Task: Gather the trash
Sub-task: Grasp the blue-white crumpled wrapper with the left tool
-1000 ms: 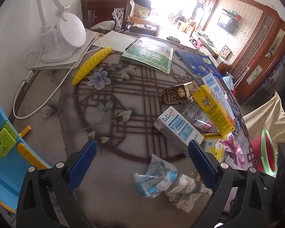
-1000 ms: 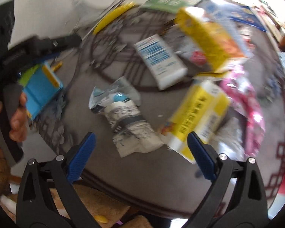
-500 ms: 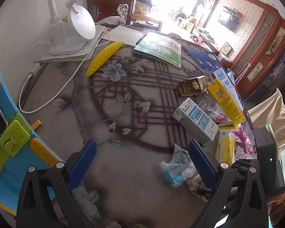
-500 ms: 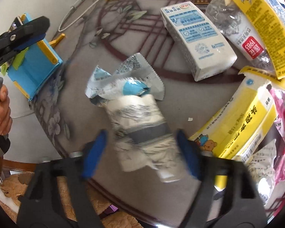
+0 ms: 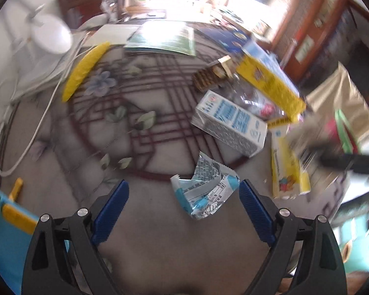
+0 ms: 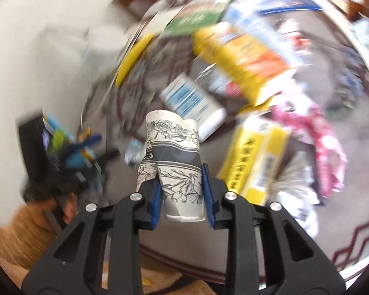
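My right gripper [image 6: 182,193] is shut on a crushed white paper cup with black flower print [image 6: 174,162] and holds it lifted above the table. My left gripper [image 5: 183,198] is open, its jaws either side of a crumpled blue and silver wrapper [image 5: 205,191] lying on the table. Behind the wrapper lie a white and blue milk carton [image 5: 230,123], a small yellow carton [image 5: 286,167], a long yellow box [image 5: 270,86], a clear plastic bottle [image 5: 255,103] and a brown cigarette pack [image 5: 209,78]. The right wrist view is blurred.
A yellow comb-like strip [image 5: 84,70], a white desk lamp [image 5: 51,38] with its cable, a green booklet [image 5: 164,39] and a blue toy [image 5: 2,211] are on the round patterned table [image 5: 145,221]. Pink wrappers [image 6: 317,142] lie at the right. A red bin [image 5: 344,132] stands beyond the edge.
My right gripper closed on the paper cup and lifted it off the table. The wrapper stayed behind. My left gripper moved right, so the wrapper now sits between its jaws.
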{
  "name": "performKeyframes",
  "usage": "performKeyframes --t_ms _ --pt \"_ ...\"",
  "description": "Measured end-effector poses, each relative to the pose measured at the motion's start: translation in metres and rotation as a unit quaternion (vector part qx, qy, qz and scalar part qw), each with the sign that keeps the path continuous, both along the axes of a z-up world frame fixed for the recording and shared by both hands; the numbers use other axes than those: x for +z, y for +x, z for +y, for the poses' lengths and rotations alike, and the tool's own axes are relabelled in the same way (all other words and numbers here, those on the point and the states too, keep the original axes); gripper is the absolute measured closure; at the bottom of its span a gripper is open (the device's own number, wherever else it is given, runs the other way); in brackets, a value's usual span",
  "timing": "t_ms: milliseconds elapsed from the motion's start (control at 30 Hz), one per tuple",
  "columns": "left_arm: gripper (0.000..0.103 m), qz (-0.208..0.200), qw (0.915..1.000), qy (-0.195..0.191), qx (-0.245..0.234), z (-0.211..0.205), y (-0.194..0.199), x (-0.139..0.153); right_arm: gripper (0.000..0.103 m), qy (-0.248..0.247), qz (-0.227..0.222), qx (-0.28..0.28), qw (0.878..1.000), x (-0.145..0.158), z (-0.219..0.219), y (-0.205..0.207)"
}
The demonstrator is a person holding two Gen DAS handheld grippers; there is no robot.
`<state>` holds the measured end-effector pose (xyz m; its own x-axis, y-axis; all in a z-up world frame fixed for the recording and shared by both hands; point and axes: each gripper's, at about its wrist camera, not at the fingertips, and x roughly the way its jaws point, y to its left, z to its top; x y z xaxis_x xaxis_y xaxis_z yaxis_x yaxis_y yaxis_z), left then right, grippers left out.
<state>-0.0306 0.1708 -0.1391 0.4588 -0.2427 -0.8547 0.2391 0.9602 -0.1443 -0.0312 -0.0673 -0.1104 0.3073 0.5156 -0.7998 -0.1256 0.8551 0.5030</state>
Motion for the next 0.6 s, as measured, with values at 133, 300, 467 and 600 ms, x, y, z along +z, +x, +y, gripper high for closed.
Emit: performKeyframes --t_ms 133,300,467,600 --pt "0.017 0.025 0.9986 0.013 -0.045 -0.021 0.011 -0.019 0.074 0.029 0.007 -0.053 0.998 0.004 -0.026 -0.001" --pt "0.017 0.051 0.9966 0.013 -0.064 -0.034 0.021 -0.032 0.074 0.031 0.012 -0.077 0.996 0.005 -0.042 -0.01" --pt "0.028 0.072 0.9959 0.01 -0.055 -0.035 0.029 -0.041 0.074 0.037 0.011 -0.083 0.996 0.008 -0.04 -0.009" --pt "0.057 0.078 0.9954 0.004 -0.055 -0.036 0.029 -0.043 0.075 0.048 0.007 -0.082 0.995 0.007 -0.037 -0.004"
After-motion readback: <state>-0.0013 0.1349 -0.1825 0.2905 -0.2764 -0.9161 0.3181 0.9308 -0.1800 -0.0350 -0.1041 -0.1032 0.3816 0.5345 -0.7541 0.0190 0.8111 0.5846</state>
